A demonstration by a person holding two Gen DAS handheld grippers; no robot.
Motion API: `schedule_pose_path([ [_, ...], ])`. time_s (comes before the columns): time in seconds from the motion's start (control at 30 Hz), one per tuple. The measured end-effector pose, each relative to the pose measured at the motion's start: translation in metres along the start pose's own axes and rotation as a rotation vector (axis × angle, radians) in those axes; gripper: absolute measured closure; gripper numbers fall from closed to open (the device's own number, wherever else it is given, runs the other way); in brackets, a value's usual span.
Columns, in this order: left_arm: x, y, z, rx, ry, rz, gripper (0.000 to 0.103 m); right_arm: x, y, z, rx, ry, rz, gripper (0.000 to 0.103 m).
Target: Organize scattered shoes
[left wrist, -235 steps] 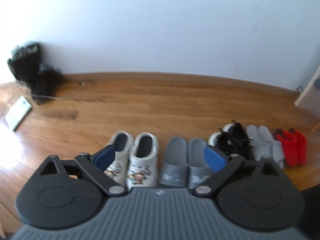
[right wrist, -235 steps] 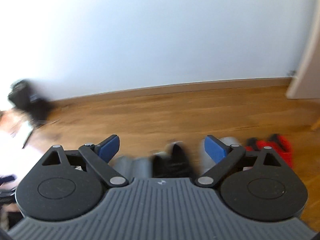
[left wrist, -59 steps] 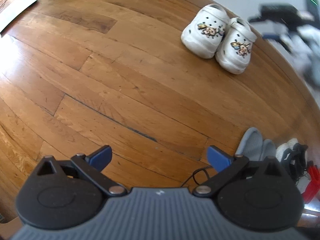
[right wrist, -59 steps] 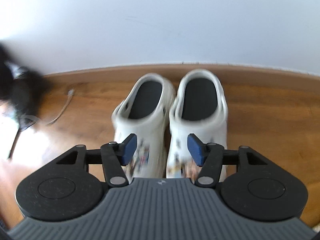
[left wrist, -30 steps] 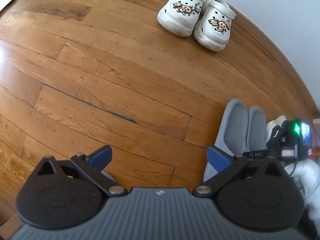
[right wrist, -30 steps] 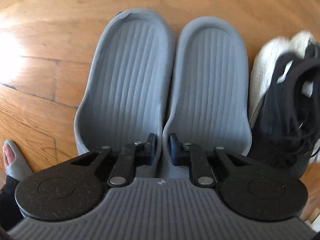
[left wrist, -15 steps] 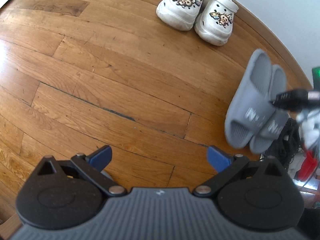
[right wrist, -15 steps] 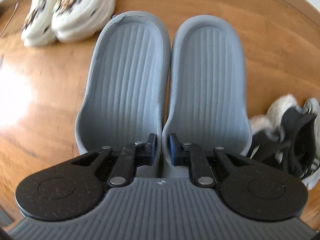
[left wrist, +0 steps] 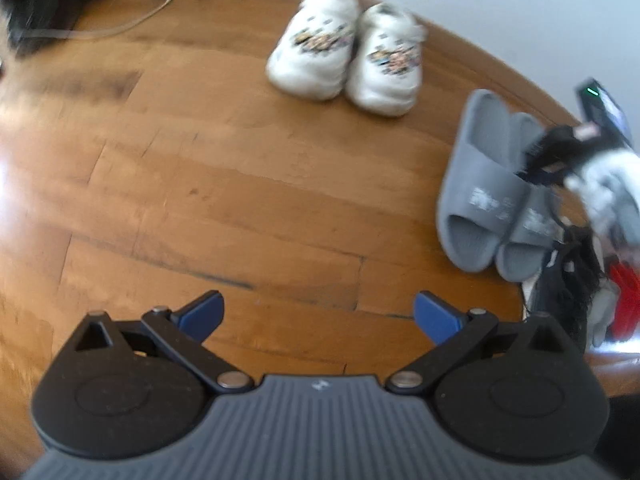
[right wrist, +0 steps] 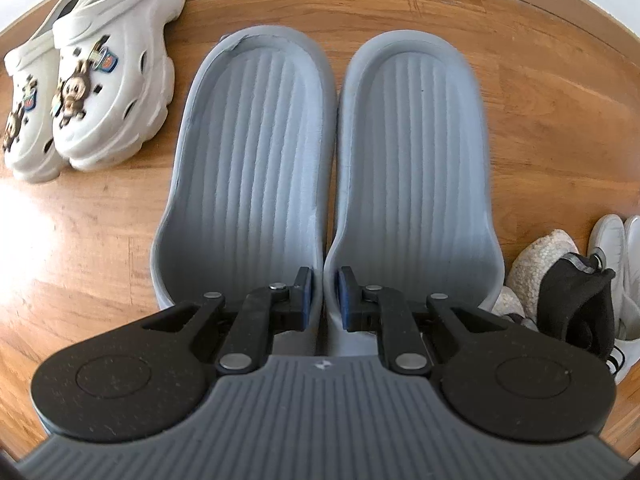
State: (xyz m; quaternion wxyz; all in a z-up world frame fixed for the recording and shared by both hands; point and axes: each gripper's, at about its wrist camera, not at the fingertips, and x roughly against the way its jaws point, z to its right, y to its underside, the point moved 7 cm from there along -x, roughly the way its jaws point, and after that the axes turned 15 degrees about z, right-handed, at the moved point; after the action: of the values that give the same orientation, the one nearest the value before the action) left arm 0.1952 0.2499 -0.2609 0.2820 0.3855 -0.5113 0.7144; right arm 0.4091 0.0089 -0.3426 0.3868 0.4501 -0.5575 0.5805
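Note:
My right gripper (right wrist: 323, 294) is shut on the touching inner edges of a pair of grey slides (right wrist: 256, 152), holding both together above the wood floor. The left wrist view shows the same grey slides (left wrist: 480, 184) hanging from the right gripper (left wrist: 536, 156) at the right. A pair of white clogs (left wrist: 348, 52) with cartoon charms stands near the baseboard; it also shows in the right wrist view (right wrist: 108, 68), left of the slides. My left gripper (left wrist: 316, 314) is open and empty over bare floor.
Black sneakers (right wrist: 576, 304) and white shoes (right wrist: 612, 248) lie at the right. Red shoes (left wrist: 624, 304) sit at the far right. A dark bundle (left wrist: 36, 4) with a cord (left wrist: 132, 20) lies at the back left by the white wall.
The right gripper has carried the grey slides up and toward the white clogs. The left gripper view has swung a little; its fingers stay open.

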Motion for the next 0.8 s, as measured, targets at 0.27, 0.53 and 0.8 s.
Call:
schedule_pose_path([
  [0.27,-0.007,0.006,-0.009,0.012,-0.048,-0.047,0.0,-0.031,-0.067,-0.001,-0.041,0.019,0.017,0.095],
  [0.53,-0.013,0.008,-0.011,0.01,-0.072,-0.081,0.0,-0.043,-0.133,-0.033,0.088,-0.032,0.056,0.103],
  [0.8,-0.015,0.009,-0.014,0.015,-0.083,-0.097,0.0,-0.036,-0.105,-0.011,0.114,-0.025,0.012,0.063],
])
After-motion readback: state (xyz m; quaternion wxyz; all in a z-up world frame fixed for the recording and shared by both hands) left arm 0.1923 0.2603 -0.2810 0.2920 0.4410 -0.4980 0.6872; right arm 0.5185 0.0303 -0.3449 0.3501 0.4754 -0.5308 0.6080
